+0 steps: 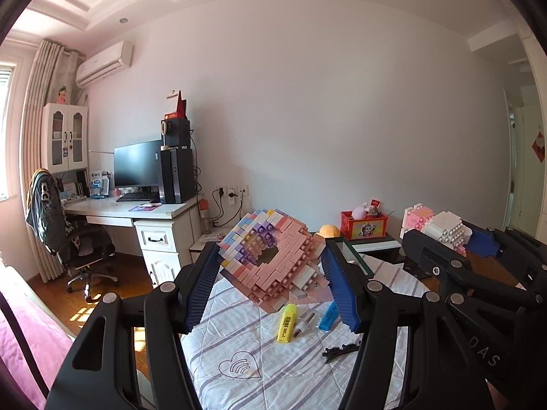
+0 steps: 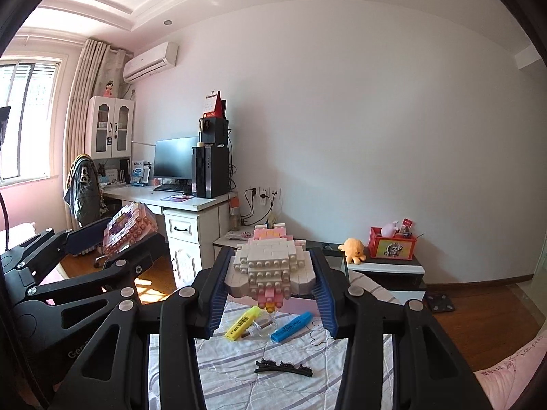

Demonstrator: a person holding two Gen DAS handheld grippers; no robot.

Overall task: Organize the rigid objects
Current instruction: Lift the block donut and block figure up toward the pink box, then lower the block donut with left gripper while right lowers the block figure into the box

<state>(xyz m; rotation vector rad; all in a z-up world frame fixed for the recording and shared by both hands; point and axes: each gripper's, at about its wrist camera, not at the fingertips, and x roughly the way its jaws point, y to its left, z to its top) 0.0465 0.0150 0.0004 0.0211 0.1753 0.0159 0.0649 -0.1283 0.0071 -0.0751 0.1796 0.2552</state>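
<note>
- Bedroom setting: a bed [image 1: 273, 369] with a white quilt striped in purple fills the foreground of both wrist views; a white computer bench [image 2: 177, 200] with monitor [image 2: 172, 159] and tower stands against the far wall, left of centre.
- Left gripper [image 1: 271, 287]: jaws clamped on a pink ring-shaped brick model [image 1: 270, 256], which is held tilted and clear above the quilt. Its upper-left portion carries purple, blue and yellow bricks; a hole runs through its centre.
- Right gripper [image 2: 271, 283]: jaws clamped on a white and pink brick figure [image 2: 271, 266], also held above the quilt, with pink and yellow bricks at its lower end.
- Both grippers are raised side by side; each shows at the edge of the other's wrist view.
- Lying on the quilt below the grippers: a yellow highlighter [image 2: 242, 323], a blue highlighter [image 2: 292, 326], and a small clear bottle [image 2: 261, 324] between the two highlighters.
- A black hair clip [image 2: 283, 367] lies on the quilt nearer the cameras, apart from the highlighters.
- Beyond the bed: a low cabinet bearing a red storage box [image 2: 393, 244] and an orange plush octopus [image 2: 354, 249] beside it.
</note>
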